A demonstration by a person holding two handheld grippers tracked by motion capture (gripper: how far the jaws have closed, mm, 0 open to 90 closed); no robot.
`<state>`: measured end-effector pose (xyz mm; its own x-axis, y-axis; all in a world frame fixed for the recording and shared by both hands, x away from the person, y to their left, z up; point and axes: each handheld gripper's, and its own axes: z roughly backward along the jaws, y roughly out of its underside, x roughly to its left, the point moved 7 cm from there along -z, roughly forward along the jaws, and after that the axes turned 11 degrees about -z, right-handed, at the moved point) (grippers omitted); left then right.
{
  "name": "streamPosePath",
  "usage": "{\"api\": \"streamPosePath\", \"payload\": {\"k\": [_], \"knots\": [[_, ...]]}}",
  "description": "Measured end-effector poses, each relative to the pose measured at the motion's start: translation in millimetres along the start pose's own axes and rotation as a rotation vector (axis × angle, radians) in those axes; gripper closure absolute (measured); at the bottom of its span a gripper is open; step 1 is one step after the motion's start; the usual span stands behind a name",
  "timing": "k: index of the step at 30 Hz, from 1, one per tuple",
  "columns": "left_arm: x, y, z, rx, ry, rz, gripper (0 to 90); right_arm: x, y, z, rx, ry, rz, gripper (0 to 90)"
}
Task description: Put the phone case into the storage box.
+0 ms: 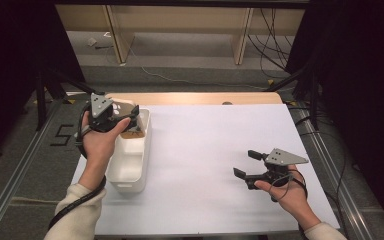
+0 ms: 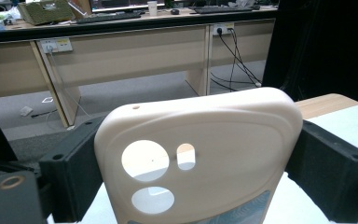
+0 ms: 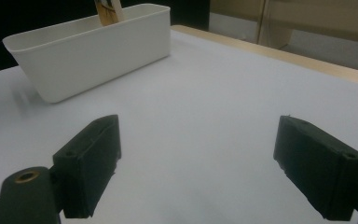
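In the high view, at left of centre, the left hand reaches up from the bottom edge and holds the left gripper above the far end of the white bin, with a cream phone case clamped between its jaws; a brown slip stands inside the bin just below it. At lower right the right hand rests low over the white table, its right gripper pointing toward the frame's left with jaws apart and nothing between them, well apart from the bin. In the left gripper view the phone case takes the centre, upright, camera cut-outs at lower left, both black jaws pressed to its edges; desks and cables lie behind in the upper frame. In the right gripper view the two jaws stand wide at the bottom over bare table, and the bin sits in the upper left, the brown slip poking above its rim.
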<state>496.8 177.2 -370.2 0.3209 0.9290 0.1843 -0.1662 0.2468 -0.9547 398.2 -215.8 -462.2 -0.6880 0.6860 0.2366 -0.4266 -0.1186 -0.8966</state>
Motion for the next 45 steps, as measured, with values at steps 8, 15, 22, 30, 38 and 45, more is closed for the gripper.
{"api": "streamPosePath", "payload": {"k": [8, 15, 22, 30, 38, 45], "knots": [[-0.3, 0.4, -0.1, 0.003, 0.001, -0.001, 10.8, -0.2, -0.3, 0.4, -0.001, 0.001, -0.001, 15.9], [0.5, 1.9, -0.6, 0.010, -0.001, 0.002, 10.8, -0.5, -0.2, 0.0, -0.001, 0.000, -0.001, 16.0], [-1.7, 3.7, -1.7, 0.025, 0.002, 0.002, 10.8, -0.3, -0.5, 0.5, -0.002, 0.000, -0.001, 15.9], [-2.1, 5.6, -3.0, 0.031, 0.002, 0.002, 10.8, -0.2, -0.4, 0.4, 0.000, 0.000, -0.003, 16.0], [-3.0, 6.8, -4.5, 0.041, 0.000, -0.001, 10.8, -0.9, 0.0, -0.2, -0.002, 0.003, -0.006, 16.0], [-2.3, 6.7, -6.9, 0.047, -0.003, 0.002, 10.8, -0.9, -0.3, -0.3, -0.003, 0.002, -0.008, 16.0]]}}
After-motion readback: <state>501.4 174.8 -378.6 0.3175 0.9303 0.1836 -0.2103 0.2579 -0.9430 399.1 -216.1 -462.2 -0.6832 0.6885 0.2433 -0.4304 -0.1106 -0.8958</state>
